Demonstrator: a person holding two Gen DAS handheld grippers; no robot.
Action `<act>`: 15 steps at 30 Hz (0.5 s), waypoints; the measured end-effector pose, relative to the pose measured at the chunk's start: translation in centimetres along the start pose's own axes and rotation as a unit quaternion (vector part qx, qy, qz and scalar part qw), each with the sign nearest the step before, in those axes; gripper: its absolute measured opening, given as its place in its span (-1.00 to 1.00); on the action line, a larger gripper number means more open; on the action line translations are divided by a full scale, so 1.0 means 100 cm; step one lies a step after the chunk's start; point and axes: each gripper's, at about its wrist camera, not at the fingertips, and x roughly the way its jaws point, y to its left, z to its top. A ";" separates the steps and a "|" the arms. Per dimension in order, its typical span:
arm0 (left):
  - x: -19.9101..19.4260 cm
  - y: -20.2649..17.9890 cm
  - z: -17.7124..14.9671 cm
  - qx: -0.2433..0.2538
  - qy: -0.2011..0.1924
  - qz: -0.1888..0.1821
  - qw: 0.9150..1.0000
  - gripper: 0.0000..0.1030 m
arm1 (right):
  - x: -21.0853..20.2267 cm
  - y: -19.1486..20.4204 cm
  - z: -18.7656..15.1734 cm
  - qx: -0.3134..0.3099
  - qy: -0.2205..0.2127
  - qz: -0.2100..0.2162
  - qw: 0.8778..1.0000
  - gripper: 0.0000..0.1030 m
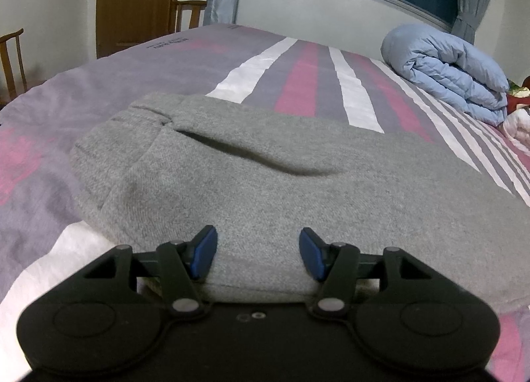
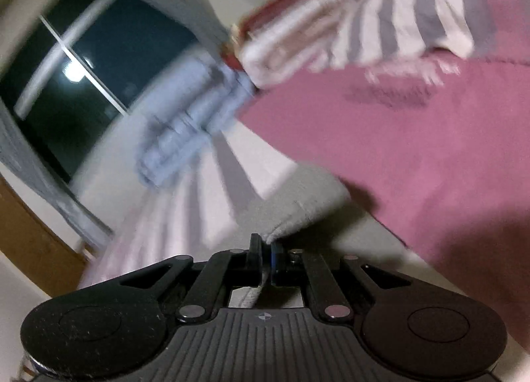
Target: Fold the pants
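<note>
Grey fleece pants (image 1: 265, 166) lie part-folded on the striped bed (image 1: 298, 77). Left tool (image 1: 258, 256) straddles the near fold, half open, pads not pinching, probably steadying it. Right tool (image 2: 265, 249) is clamped on a pants edge, likely for the next fold.

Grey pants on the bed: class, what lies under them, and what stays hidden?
Under the grey pants lies the striped bedsheet, showing purple, pink and white around them. The sheet directly beneath is covered, and so is anything lying inside the fold.
</note>
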 end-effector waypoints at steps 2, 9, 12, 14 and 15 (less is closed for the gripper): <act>0.000 -0.001 0.000 0.000 -0.001 0.001 1.000 -0.07 | -0.001 0.001 0.000 0.006 -0.002 -0.016 1.000 -0.90; -0.001 0.000 -0.001 0.000 -0.001 -0.001 1.000 -0.07 | -0.013 -0.042 -0.014 0.074 0.010 -0.044 0.996 -0.84; 0.000 -0.001 -0.001 0.002 -0.002 0.001 1.000 -0.07 | -0.041 -0.059 -0.015 0.107 -0.040 -0.061 0.992 -0.84; 0.000 -0.002 -0.001 0.003 -0.003 0.003 1.000 -0.07 | -0.047 -0.072 -0.015 0.135 -0.046 -0.059 0.988 -0.84; 0.000 -0.002 -0.001 0.004 -0.003 0.004 1.000 -0.07 | -0.046 -0.076 -0.017 0.140 -0.041 -0.059 0.988 -0.84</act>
